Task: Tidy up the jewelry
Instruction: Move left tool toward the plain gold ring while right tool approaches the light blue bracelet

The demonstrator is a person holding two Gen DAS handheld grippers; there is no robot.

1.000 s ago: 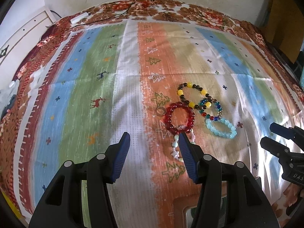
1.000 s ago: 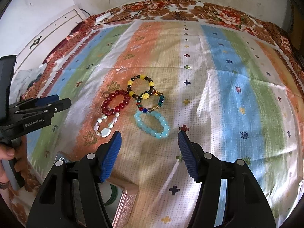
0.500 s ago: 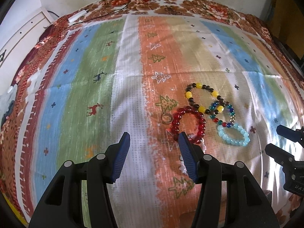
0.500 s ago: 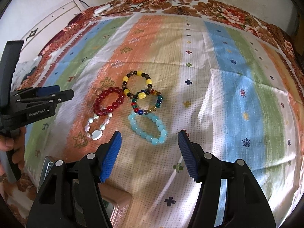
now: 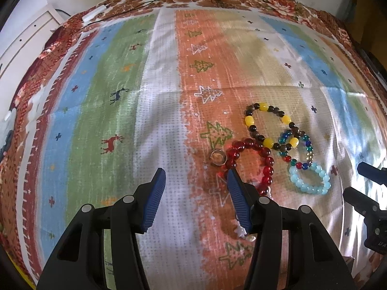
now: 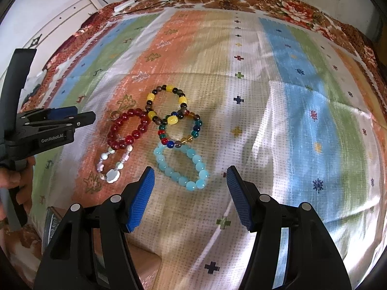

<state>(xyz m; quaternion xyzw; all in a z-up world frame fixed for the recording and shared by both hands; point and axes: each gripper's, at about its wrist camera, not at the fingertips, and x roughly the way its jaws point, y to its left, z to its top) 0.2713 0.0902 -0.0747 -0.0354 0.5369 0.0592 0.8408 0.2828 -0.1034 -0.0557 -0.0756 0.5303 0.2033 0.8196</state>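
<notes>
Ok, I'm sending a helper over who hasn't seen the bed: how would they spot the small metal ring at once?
Start at the cluster of bead bracelets on the orange stripe of the patterned bedspread. Find the red bead bracelet at the cluster's left edge. The ring lies right beside it on the outer side: one plain metal band, much smaller than the bracelets, with no beads.

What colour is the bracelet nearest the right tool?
Light blue bracelet, clearest in the right wrist view.
</notes>
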